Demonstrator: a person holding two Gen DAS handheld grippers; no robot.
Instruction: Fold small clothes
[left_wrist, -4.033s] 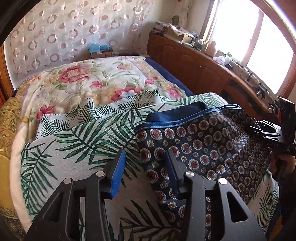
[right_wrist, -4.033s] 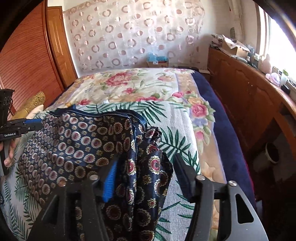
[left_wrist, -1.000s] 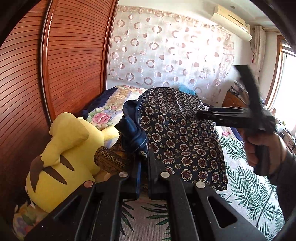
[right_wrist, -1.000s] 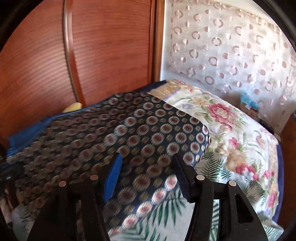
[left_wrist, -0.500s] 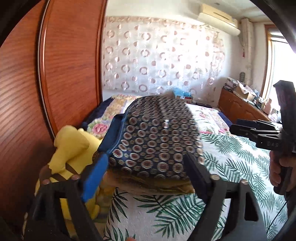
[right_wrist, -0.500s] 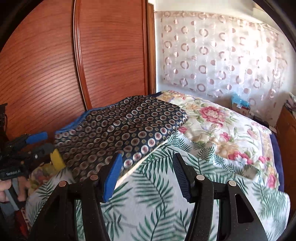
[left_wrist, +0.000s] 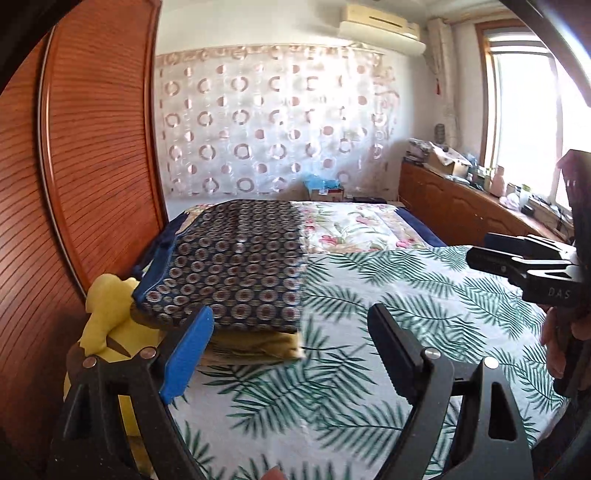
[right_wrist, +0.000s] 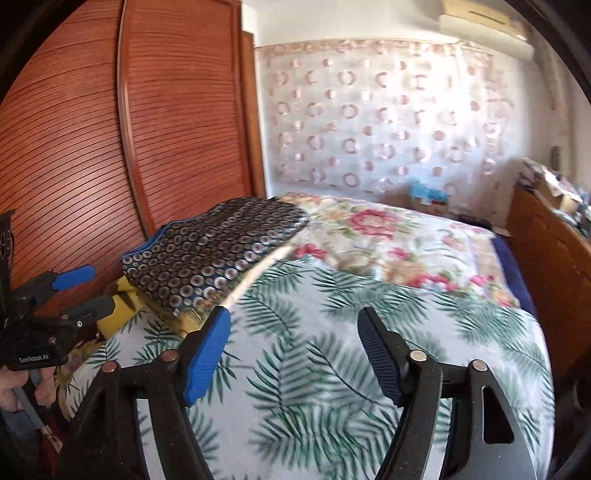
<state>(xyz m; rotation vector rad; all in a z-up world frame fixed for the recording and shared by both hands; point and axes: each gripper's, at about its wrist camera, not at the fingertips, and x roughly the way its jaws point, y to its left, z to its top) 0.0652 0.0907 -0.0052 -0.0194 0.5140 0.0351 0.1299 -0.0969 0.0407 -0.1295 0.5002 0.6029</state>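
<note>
Lying flat at the far left side of the bed, the folded patterned garment rests on top of a yellowish-brown pillow, close to the wooden wardrobe. It is dark blue with small round medallions and has a plain blue edge on its left side. A yellow plush toy sits just beside the pillow, partly hidden behind it.

The left tool hangs above the palm-leaf sheet with its two fingers spread wide, and nothing is between them. The right tool is spread wide in the same way (its pads are blue, one bright and one darker) and holds nothing. Each tool is visible in the other camera at the edge of the picture, well apart from the garment.

Behind the palm-leaf sheet a floral quilt covers the far part of the bed. The garment seems to be folded in several layers, but blur makes this hard to count.
</note>
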